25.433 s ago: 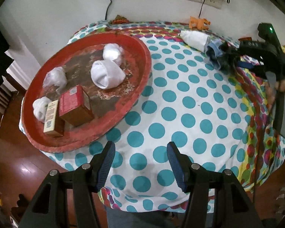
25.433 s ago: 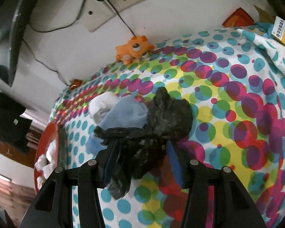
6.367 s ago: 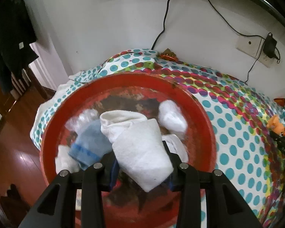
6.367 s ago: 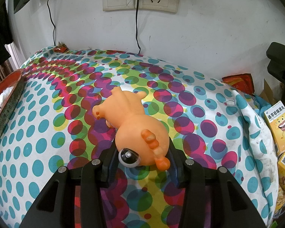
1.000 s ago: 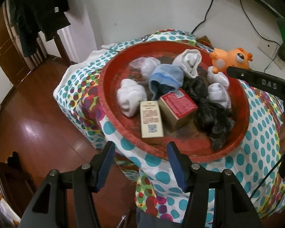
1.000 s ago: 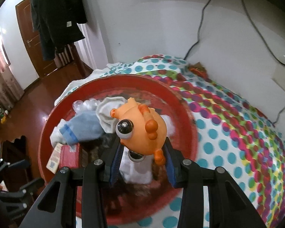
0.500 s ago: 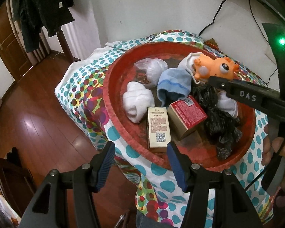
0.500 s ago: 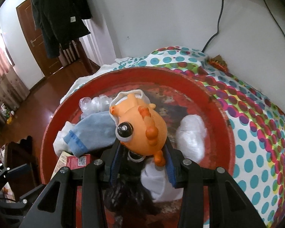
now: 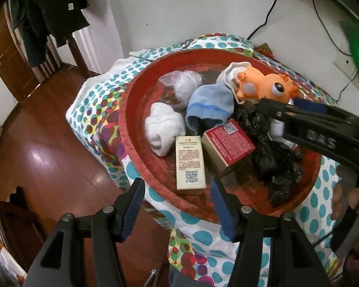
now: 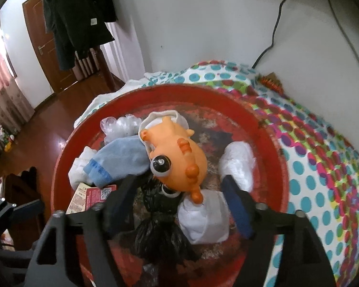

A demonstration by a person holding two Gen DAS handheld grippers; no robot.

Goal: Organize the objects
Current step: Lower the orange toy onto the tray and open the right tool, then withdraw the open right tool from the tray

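The right tongs stand spread wide over the red tray, their blue pads clear of the orange toy, which lies free on the pile just ahead of them. The toy rests with its snout on a white rolled sock and its tail end over a black plastic bag. A light blue sock touches the toy's side, and a white bundle sits just beside the bag. A clear plastic-wrapped bundle lies apart, toward the tray's wall-side rim.

The left tongs are open and hold nothing, hovering off the near rim of the tray. Just ahead of them lie a cream box and a red box, side by side and touching. Beyond these are a white sock ball, the blue sock and the orange toy. The tray sits on a polka-dot cloth covering the desk, near its corner by the wooden floor.
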